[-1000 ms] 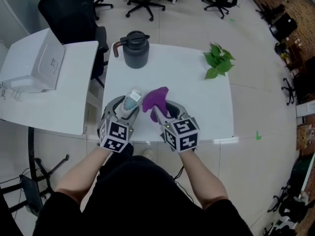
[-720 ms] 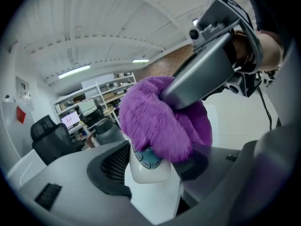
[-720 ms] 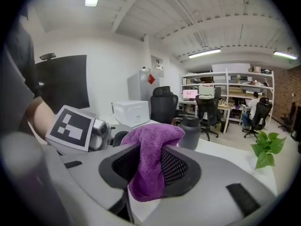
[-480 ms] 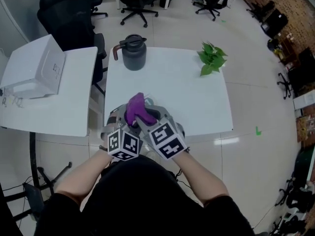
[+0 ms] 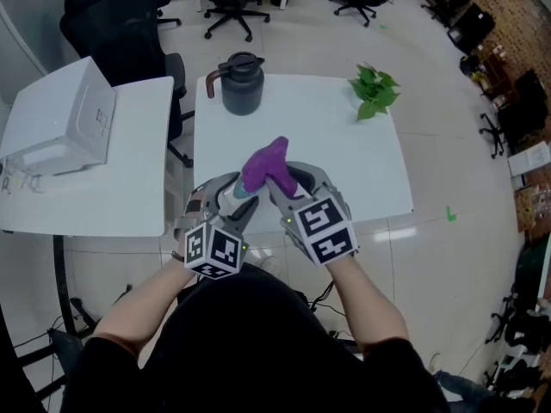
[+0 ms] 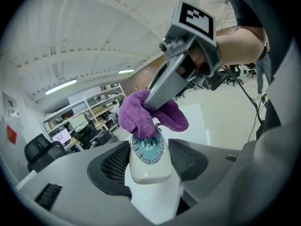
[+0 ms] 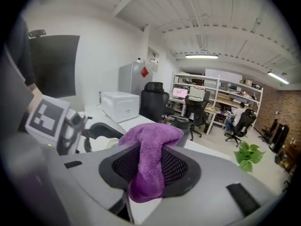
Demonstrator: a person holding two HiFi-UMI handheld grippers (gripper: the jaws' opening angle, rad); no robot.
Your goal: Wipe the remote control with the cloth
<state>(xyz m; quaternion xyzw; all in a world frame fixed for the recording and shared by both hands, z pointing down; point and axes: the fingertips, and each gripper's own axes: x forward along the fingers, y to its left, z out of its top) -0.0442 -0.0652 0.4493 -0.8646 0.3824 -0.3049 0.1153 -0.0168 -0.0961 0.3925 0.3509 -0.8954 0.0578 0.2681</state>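
Observation:
My left gripper (image 5: 234, 194) is shut on the white remote control (image 6: 146, 157), whose round blue-grey button pad faces up. The remote (image 5: 244, 193) sits above the near edge of the white table (image 5: 344, 162). A purple cloth (image 5: 263, 163) is pinched in my right gripper (image 5: 280, 175), which is shut on it. In the left gripper view the cloth (image 6: 141, 114) presses on the far end of the remote, with the right gripper (image 6: 162, 86) coming in from the upper right. In the right gripper view the cloth (image 7: 149, 159) drapes over and between the jaws.
A dark jug (image 5: 243, 83) stands at the table's far left and a small green plant (image 5: 374, 89) at its far right. A white box (image 5: 60, 119) rests on the side table to the left. Office chairs (image 5: 120, 24) stand behind.
The two grippers came together in front of me. The cloth swung left over the remote, then back up and right, and both hands rolled and rose a little.

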